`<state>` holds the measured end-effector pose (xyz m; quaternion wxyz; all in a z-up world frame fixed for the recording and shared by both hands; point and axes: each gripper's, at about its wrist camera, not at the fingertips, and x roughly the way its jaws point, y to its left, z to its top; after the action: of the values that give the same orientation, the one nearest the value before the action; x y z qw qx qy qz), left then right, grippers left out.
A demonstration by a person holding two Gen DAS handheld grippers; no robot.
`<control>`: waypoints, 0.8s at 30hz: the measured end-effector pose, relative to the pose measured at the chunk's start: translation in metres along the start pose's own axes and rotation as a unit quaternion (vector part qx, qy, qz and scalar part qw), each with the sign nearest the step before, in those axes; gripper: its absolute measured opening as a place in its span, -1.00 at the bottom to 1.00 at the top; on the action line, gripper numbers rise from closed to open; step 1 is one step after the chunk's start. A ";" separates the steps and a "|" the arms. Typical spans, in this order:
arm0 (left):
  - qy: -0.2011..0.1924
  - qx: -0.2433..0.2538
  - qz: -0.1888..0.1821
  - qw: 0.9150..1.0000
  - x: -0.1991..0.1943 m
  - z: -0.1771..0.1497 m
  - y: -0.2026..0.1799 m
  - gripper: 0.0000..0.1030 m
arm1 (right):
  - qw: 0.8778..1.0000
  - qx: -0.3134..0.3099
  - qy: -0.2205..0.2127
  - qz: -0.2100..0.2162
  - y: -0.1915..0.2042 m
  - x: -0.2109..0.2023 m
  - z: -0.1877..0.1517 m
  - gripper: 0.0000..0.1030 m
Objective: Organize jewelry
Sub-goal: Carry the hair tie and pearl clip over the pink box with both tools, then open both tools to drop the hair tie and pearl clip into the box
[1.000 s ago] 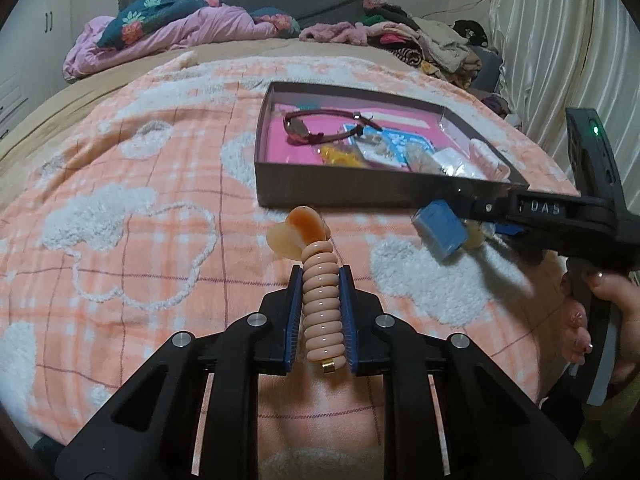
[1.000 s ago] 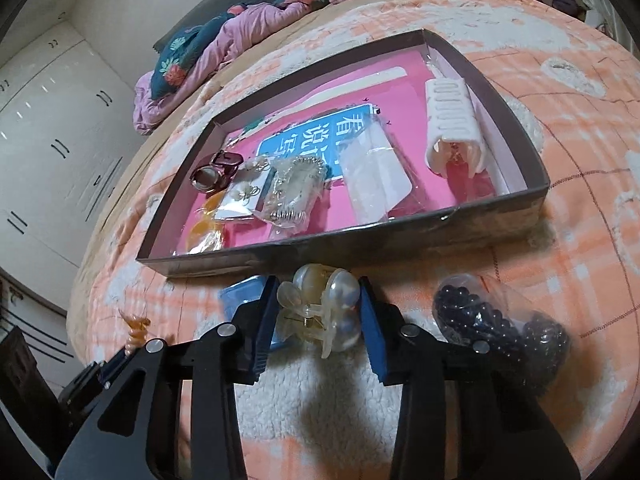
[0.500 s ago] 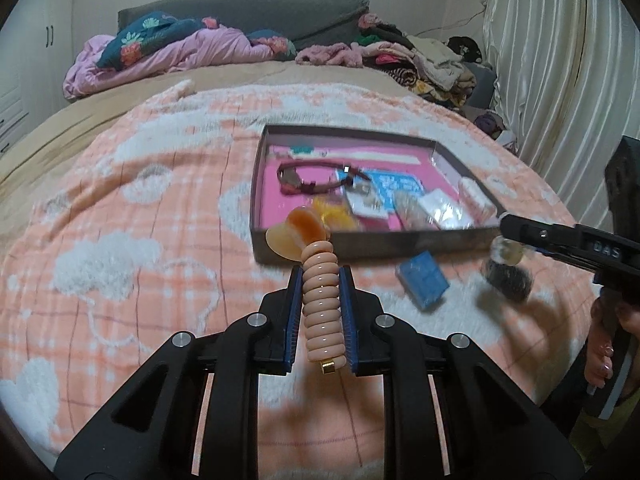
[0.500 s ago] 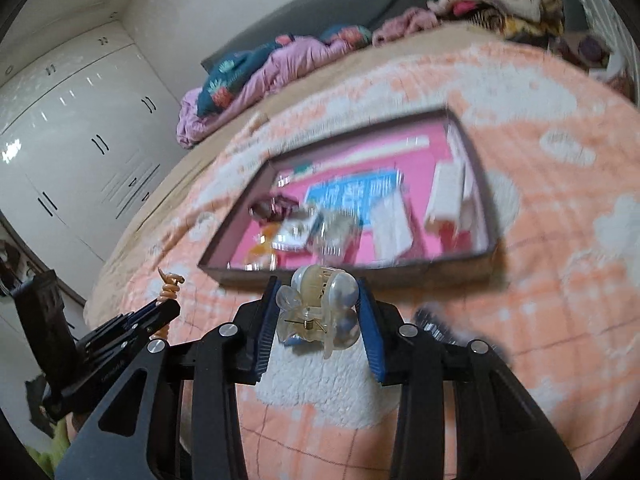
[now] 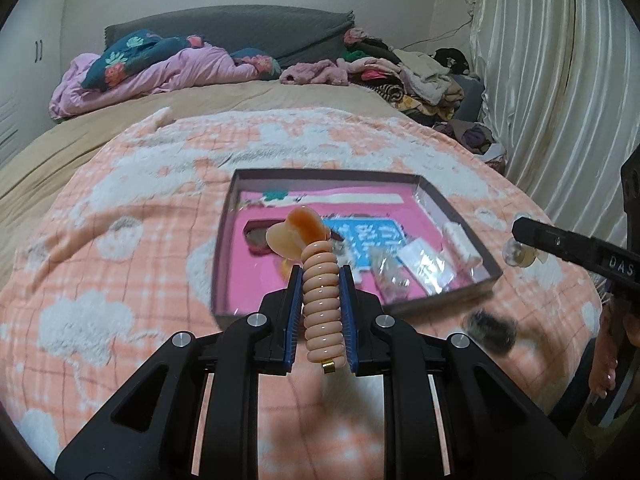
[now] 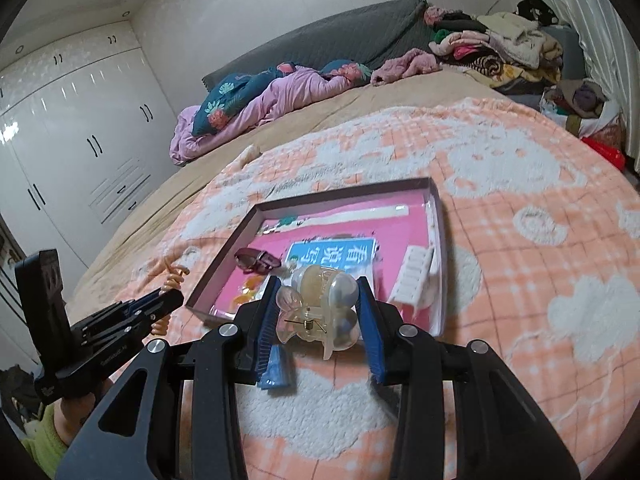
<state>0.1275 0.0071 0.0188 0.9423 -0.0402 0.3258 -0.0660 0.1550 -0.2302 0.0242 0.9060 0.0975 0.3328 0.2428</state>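
The right gripper (image 6: 318, 312) clamps a clear hair claw (image 6: 320, 308) above the box (image 6: 224, 264).

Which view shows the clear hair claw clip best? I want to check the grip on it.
The right wrist view: the clear hair claw clip sits close up, pinched between the right gripper's blue pads. The left wrist view shows only a small blurred glimpse beneath that gripper's tip.

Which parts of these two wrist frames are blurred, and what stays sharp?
Left wrist view: the peach spiral hair tie in the left gripper is sharp; the pink-lined box and blanket smear. Right wrist view: the clear pearl claw clip is sharp; the blanket is softer.
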 end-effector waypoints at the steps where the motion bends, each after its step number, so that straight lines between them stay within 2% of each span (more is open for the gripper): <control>1: 0.000 0.000 -0.001 1.000 0.003 0.003 -0.001 -0.79 | 1.000 -0.004 0.000 -0.002 0.000 0.002 0.002 -0.29; 10: 0.010 0.000 0.000 1.000 0.032 0.017 -0.003 -0.79 | 0.999 -0.032 0.012 -0.011 0.004 0.023 0.012 -0.29; 24: 0.033 -0.022 0.000 0.999 0.065 0.009 0.026 -0.79 | 0.996 -0.056 0.057 -0.024 0.012 0.078 0.001 -0.29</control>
<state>0.1865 0.0236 -0.0171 0.9298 -0.0587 0.3583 -0.0604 0.2023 -0.1800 -0.0145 0.8949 0.0243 0.3722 0.2449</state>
